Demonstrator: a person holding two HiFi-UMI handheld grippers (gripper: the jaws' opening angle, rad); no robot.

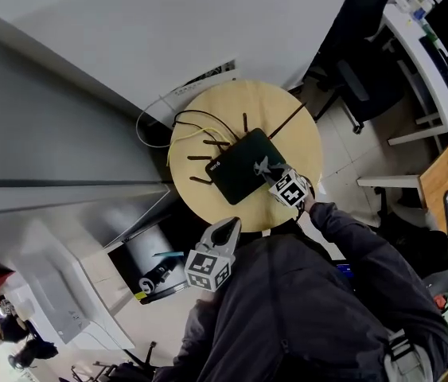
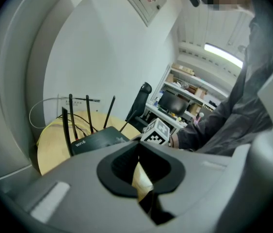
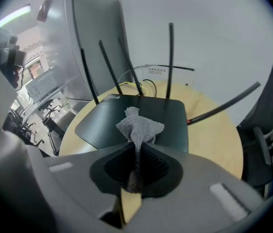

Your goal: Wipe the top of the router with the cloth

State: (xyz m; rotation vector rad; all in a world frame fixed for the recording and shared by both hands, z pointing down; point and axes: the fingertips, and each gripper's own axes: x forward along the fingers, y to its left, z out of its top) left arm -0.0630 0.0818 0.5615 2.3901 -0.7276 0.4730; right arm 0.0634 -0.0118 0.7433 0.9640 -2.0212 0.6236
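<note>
Router [image 1: 242,168] sits flat on the round table [image 1: 200,207], with its antennas on the far side from me. My right gripper [image 3: 137,147] is clamped on the cloth [image 3: 139,126], right over the lid's near edge, so the unwiped top lies ahead and a bit left. Left gripper [image 1: 225,231] hangs off the table, jaws together and empty, so I reckon the right does the wiping.

Round wooden desk [image 1: 271,106] under the right tongs [image 1: 271,175], against a white wall [image 1: 208,22] (black office chair [image 1: 364,58] further right)

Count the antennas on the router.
5. Three antennas stand along the router's back-left edge, one stands upright at the back, and one leans out to the right. None seems hidden.
</note>
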